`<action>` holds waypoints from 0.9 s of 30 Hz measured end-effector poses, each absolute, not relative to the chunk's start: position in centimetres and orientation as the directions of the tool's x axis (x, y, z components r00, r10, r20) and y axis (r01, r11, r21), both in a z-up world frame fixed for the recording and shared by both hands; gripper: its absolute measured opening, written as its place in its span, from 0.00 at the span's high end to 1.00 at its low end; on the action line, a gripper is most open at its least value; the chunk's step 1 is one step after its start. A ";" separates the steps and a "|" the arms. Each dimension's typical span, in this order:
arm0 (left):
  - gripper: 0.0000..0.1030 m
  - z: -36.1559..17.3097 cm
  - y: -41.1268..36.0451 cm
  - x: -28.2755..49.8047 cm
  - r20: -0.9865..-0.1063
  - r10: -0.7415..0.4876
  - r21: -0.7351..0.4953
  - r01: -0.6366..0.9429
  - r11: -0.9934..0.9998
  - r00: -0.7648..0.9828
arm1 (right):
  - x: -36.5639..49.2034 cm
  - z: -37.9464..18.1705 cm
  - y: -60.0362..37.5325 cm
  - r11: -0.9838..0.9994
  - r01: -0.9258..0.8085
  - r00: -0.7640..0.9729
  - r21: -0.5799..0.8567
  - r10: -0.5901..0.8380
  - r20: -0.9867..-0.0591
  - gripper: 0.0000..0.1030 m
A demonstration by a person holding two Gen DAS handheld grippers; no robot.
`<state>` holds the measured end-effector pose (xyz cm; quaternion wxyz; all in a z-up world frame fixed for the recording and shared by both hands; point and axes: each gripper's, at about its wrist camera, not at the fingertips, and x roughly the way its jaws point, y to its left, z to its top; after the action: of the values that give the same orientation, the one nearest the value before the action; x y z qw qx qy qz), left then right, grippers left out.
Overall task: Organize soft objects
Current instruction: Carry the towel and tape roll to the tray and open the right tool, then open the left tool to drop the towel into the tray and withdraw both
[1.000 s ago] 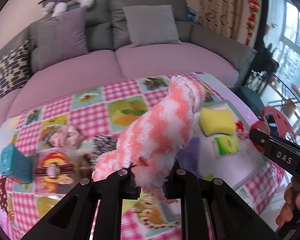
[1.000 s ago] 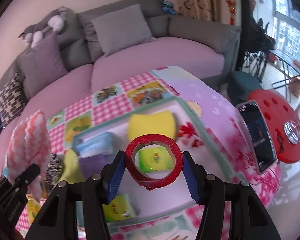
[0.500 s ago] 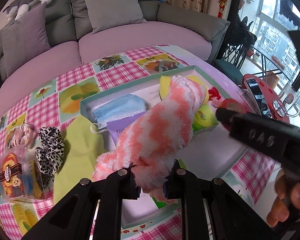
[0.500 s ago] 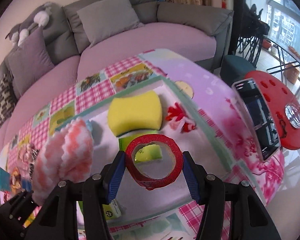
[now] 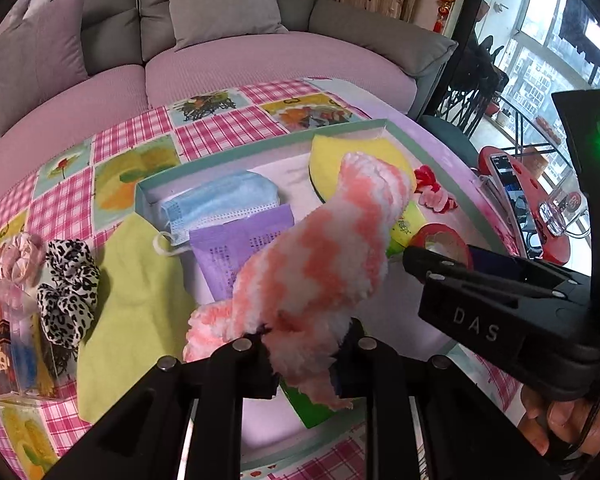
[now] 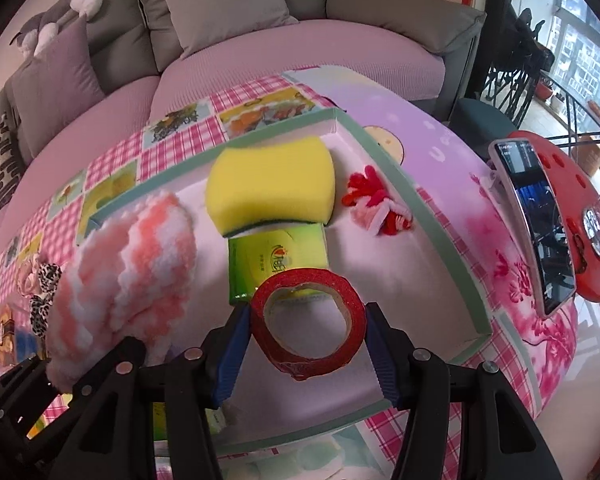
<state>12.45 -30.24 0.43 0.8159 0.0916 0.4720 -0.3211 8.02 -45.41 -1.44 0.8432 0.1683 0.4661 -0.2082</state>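
Tray point(image 6: 384, 152): one sponge point(image 6: 272, 184); left fingers point(image 5: 236, 354) loosening on sock point(image 5: 320, 260), right fingers point(image 6: 374, 320) pinching tape roll point(image 6: 308, 324)

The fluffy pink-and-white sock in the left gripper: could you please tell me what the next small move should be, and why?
Probably finish opening the left gripper so the fluffy sock drops into the shallow box. The sock hangs over the box floor, beside the purple packet and face mask. The jaws have just been opening, though the pads appear to be pinching its end.
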 end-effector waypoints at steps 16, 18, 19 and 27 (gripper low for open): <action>0.52 3.5 -26.1 13.4 -0.798 -0.439 -0.205 0.500 0.842 0.413 | 7.5 -0.8 -44.9 0.867 0.491 0.485 0.079 -0.197 -0.852 0.33; 0.51 4.0 -24.6 13.7 -0.796 -0.422 -0.203 0.465 0.862 0.435 | 7.4 -0.5 -44.6 0.872 0.485 0.489 0.071 -0.202 -0.848 0.32; 0.51 4.2 -24.0 13.8 -0.796 -0.410 -0.198 0.450 0.871 0.445 | 7.4 -0.3 -44.3 0.875 0.479 0.493 0.070 -0.202 -0.846 0.31; 0.28 4.7 -17.2 15.3 -0.805 -0.217 -0.090 0.249 0.964 0.553 | 7.8 1.1 -41.4 0.914 0.396 0.545 0.086 -0.159 -0.823 0.23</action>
<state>15.34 -17.15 4.75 0.8809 0.0172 0.4540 -0.1323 7.82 -41.41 1.06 0.8691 0.1319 0.4491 -0.1599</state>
